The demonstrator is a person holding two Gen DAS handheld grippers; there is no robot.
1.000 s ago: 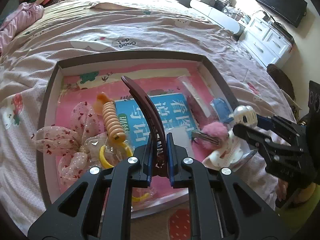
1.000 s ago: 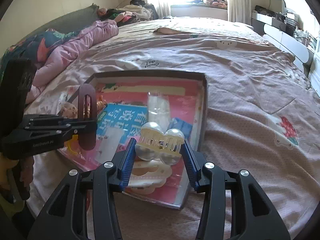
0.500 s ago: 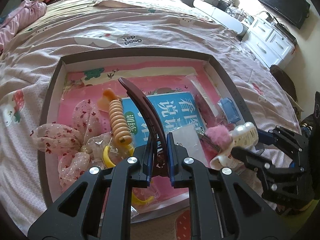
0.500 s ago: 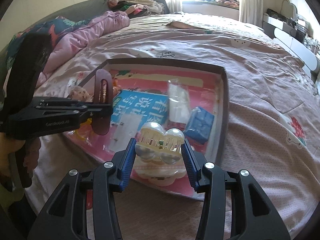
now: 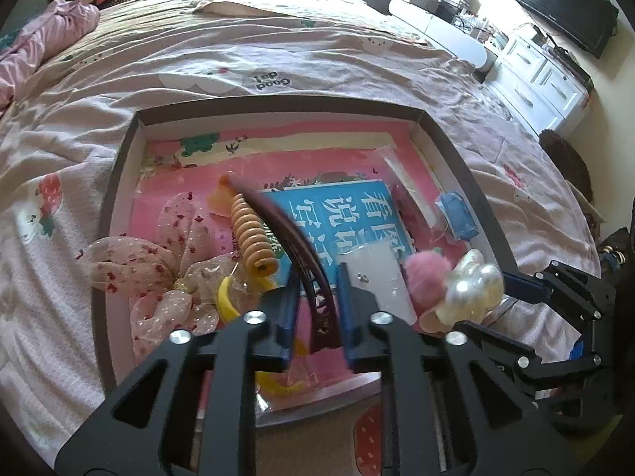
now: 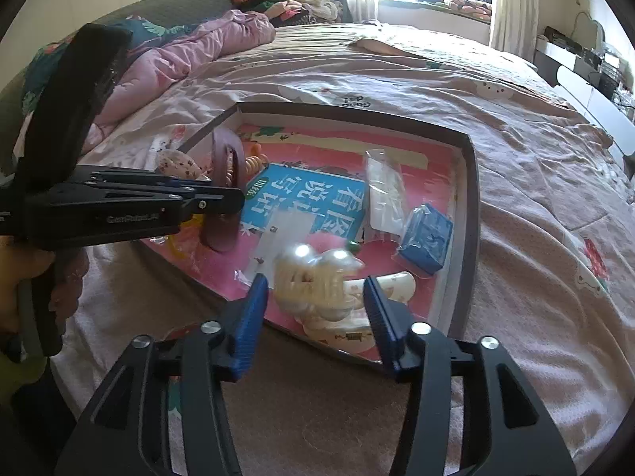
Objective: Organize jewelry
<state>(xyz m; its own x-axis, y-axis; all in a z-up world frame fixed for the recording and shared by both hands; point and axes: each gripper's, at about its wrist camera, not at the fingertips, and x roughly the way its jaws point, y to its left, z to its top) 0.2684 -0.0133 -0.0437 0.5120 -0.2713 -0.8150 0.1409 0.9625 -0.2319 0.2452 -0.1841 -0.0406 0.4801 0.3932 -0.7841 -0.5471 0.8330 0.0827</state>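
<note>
As both jaws have just been opening, we loose the brown hair clip [image 5: 305, 273] from the left gripper [image 5: 315, 301] (pads now clear); the pearl claw clip [image 6: 317, 281] drops from the right gripper [image 6: 315, 309] into the box [image 6: 470, 214].

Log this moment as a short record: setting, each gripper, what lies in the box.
setting: shallow box on a bed
left gripper: jaws just opening, brown hair clip between them, pads apart from it
right gripper: jaws just opening, pearl claw clip blurred between them, clear of the pads
box contents: blue booklet, sheer bow, orange coil tie, pink pompom, small blue packet
</note>
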